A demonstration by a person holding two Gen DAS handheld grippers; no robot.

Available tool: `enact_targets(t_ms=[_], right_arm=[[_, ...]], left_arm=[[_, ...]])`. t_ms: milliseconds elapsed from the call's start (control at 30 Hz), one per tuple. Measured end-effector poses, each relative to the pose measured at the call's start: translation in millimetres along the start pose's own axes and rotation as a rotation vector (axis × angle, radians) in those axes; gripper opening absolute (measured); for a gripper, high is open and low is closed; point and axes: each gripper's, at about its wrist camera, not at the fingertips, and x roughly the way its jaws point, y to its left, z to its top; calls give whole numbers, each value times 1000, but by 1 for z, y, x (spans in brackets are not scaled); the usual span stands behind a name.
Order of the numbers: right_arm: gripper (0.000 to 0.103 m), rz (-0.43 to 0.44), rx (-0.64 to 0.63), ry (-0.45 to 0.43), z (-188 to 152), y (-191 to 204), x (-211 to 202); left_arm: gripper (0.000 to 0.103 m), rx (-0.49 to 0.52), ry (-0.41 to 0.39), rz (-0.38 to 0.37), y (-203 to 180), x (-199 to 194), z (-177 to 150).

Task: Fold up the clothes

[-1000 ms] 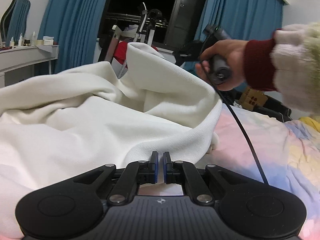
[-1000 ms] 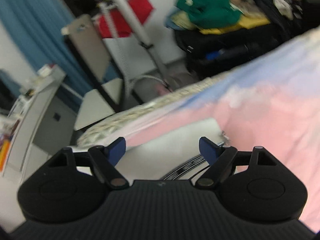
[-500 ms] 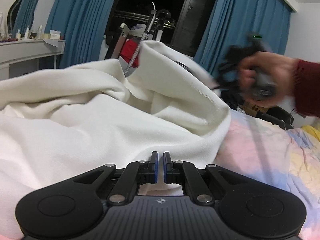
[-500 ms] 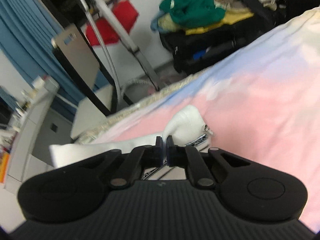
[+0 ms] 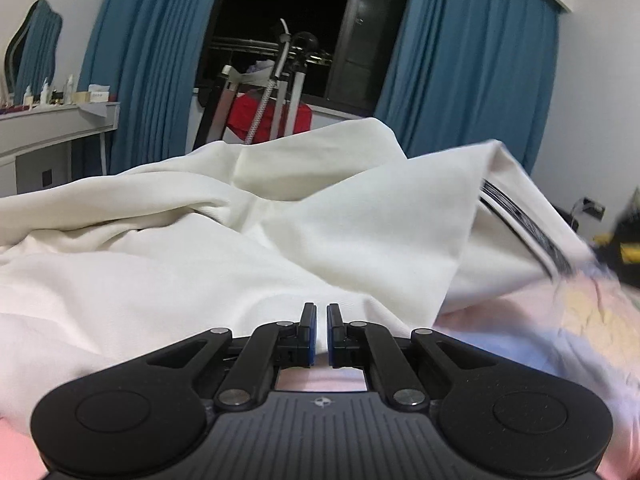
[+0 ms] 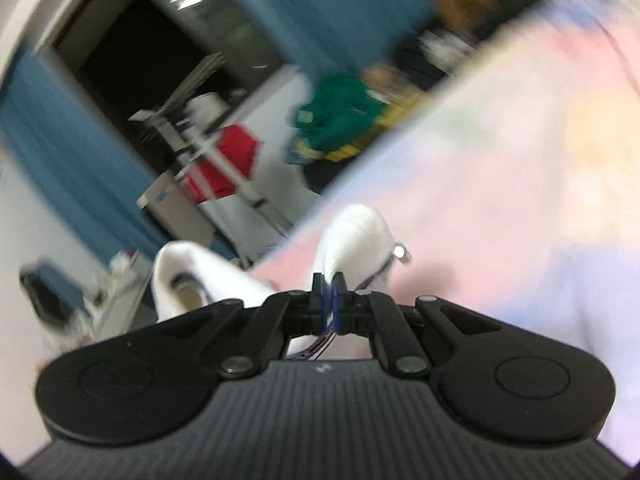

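Observation:
A cream-white garment (image 5: 224, 248) lies bunched on the pastel bedspread (image 5: 580, 320) and fills the left wrist view. My left gripper (image 5: 319, 312) is shut on its near edge. A black-and-white striped band (image 5: 520, 220) shows on the raised right part. In the blurred right wrist view, my right gripper (image 6: 329, 282) is shut on a white fold of the same garment (image 6: 352, 236), beside a small metal zipper pull (image 6: 400, 252), and holds it above the pink bedspread (image 6: 500, 200).
Blue curtains (image 5: 148, 60) and a dark window stand behind the bed. A metal rack with a red cloth (image 5: 268, 116) is past the garment. A white dresser (image 5: 52, 132) stands at left. A pile of green and yellow clothes (image 6: 340, 120) lies beyond the bed.
My right gripper closed on the garment's far edge and swung it up and to the right. The right hand left the left wrist view. My left gripper kept its hold.

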Motion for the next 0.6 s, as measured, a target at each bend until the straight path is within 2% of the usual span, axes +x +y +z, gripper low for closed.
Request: enact_targets(t_ms=[167, 233, 367, 467, 500, 533, 567, 600], right_arm=[[5, -38, 290, 165, -32, -79, -7], [6, -24, 369, 179, -43, -91, -7], [8, -6, 410, 197, -52, -99, -2], [11, 44, 534, 193, -59, -114, 5], [22, 61, 578, 190, -62, -119, 7], [40, 64, 603, 185, -64, -121, 9], [49, 61, 607, 173, -63, -123, 11], [53, 58, 604, 159, -63, -124, 13]], left_arm=[[7, 46, 51, 8, -8, -7, -9], [10, 29, 80, -1, -9, -8, -12], [15, -80, 121, 12, 6, -8, -14], [22, -233, 136, 10, 26, -5, -14], [26, -289, 140, 7, 34, -4, -14], [32, -346, 144, 5, 42, -3, -14], [37, -403, 148, 2, 51, -2, -14], [40, -459, 150, -10, 58, -1, -15]])
